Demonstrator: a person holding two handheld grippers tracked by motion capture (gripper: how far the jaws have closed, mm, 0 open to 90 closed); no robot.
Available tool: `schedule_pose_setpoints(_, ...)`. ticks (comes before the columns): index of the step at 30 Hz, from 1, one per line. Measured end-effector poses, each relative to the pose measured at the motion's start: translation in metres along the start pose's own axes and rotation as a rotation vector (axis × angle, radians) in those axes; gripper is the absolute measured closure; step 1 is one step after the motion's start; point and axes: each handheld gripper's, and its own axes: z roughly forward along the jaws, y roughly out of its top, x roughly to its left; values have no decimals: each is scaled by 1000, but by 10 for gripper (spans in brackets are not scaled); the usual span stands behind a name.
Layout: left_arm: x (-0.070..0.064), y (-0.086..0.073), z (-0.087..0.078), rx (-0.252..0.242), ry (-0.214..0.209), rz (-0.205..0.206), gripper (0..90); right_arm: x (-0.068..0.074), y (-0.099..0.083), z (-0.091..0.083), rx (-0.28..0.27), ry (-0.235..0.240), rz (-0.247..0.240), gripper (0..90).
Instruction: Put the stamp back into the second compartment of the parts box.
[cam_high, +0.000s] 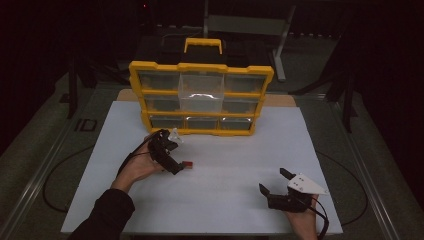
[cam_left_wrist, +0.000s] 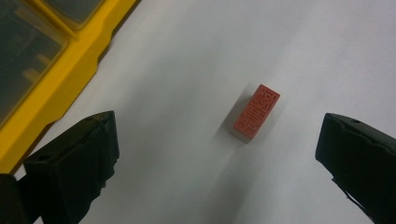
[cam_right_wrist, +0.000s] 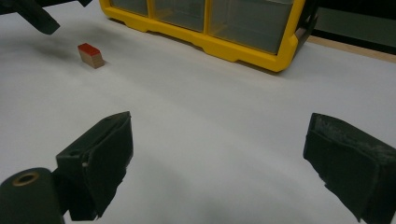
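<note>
A small wooden stamp block with a red carved face (cam_left_wrist: 256, 114) lies on the white sheet (cam_high: 215, 170), in front of the yellow organizer case (cam_high: 201, 97). In the high view the stamp (cam_high: 187, 164) sits just right of my left gripper (cam_high: 172, 162), which hovers over it. The left gripper (cam_left_wrist: 219, 154) is open, jaws wide on either side of the stamp and not touching it. My right gripper (cam_high: 274, 181) rests near the front right of the sheet, also open and holding nothing. From the right gripper view the stamp (cam_right_wrist: 90, 55) lies far off at upper left.
The organizer case (cam_right_wrist: 219, 28) stands upright at the back of the sheet, showing several clear-fronted drawers and a yellow handle (cam_high: 203, 45) on top. Black cables (cam_high: 60, 175) curl on the dark table around the sheet. A metal stand (cam_high: 280, 45) rises behind.
</note>
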Motion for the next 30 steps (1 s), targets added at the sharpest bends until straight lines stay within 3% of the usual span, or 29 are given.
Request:
schedule_pose_setpoints(8,-1,1,9,16,-40,-3,20,0,0,0,2,1,-1,83)
schedule_pose_setpoints(14,-6,2,16,29,-36,13,95,0,0,0,5,1,-3,83)
schedule_pose_setpoints(16,-7,2,18,37,-33,14,151,0,0,1,5,1,-3,83)
schedule_pose_setpoints(24,-9,3,25,36,-116,22,428,0,0,1,5,3,-5,83)
schedule_pose_setpoints(30,-12,3,34,53,-134,35,542,1,0,1,6,5,-6,83)
